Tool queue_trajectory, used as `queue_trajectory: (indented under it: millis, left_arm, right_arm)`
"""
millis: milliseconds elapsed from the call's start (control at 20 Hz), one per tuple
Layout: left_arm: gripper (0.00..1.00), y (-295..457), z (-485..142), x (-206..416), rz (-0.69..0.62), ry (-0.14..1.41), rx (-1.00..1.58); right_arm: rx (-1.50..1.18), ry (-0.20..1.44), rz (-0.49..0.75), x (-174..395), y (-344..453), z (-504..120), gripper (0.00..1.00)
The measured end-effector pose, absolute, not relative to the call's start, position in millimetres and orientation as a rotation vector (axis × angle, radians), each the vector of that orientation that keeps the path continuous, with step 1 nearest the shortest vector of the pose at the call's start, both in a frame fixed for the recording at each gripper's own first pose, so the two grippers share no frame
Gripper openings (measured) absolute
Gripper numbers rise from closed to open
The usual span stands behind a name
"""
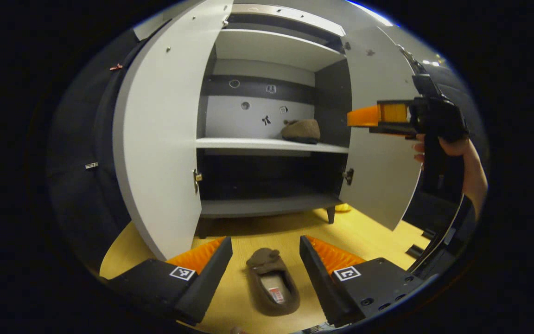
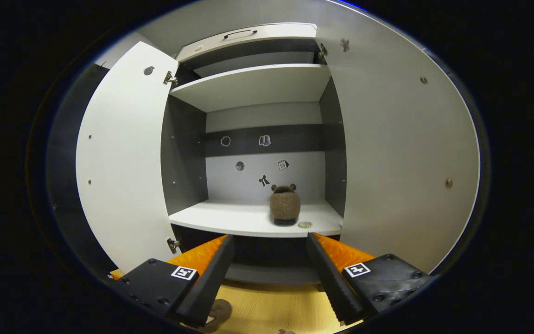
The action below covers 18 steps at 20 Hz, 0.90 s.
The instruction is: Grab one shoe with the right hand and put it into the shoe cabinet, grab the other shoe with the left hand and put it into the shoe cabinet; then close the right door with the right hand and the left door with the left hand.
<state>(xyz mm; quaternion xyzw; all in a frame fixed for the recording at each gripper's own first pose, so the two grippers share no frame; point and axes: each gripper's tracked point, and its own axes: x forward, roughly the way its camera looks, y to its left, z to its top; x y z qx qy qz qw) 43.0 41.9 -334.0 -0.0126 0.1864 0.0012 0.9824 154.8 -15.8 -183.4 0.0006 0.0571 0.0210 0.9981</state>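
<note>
One fuzzy brown slipper [image 2: 284, 207] sits on the white middle shelf [image 2: 230, 218] of the open grey shoe cabinet [image 1: 271, 51], the other fuzzy brown slipper [image 1: 270, 286] lies on the near yellow floor [image 1: 373, 232] between the spread fingers of the left gripper [image 1: 265, 273], and the right gripper [image 2: 269, 273] hovers empty, jaws apart.

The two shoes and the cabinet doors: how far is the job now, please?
Done: one shoe stands on the cabinet's middle shelf, and the right gripper is open with nothing between its fingers. In hand: the left gripper, open, points at the second shoe on the floor, not yet gripped. Left: shelve that shoe, then close the right door and left door, both wide open.
</note>
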Motion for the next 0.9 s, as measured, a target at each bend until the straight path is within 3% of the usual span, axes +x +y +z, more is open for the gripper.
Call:
queue_trajectory:
  millis: [350,450,600,900]
  left_arm:
    - [0.90,51.4,-447.2,58.3,0.028,0.500,-0.079]
    - [0.85,57.5,-472.2,62.1,0.039,0.539,-0.076]
    - [0.66,56.8,-495.4,68.0,0.032,0.589,-0.127]
    - [0.64,67.1,-516.9,93.8,0.045,0.630,-0.138]
  right_arm:
    - [0.011,0.167,0.031,153.5,-25.3,-243.7,0.99]
    - [0.013,0.177,0.037,156.0,-26.0,-254.6,1.00]
    - [0.010,0.200,0.048,163.3,-25.9,-268.1,0.99]
    - [-0.004,0.237,0.065,180.8,-30.9,-284.9,0.99]
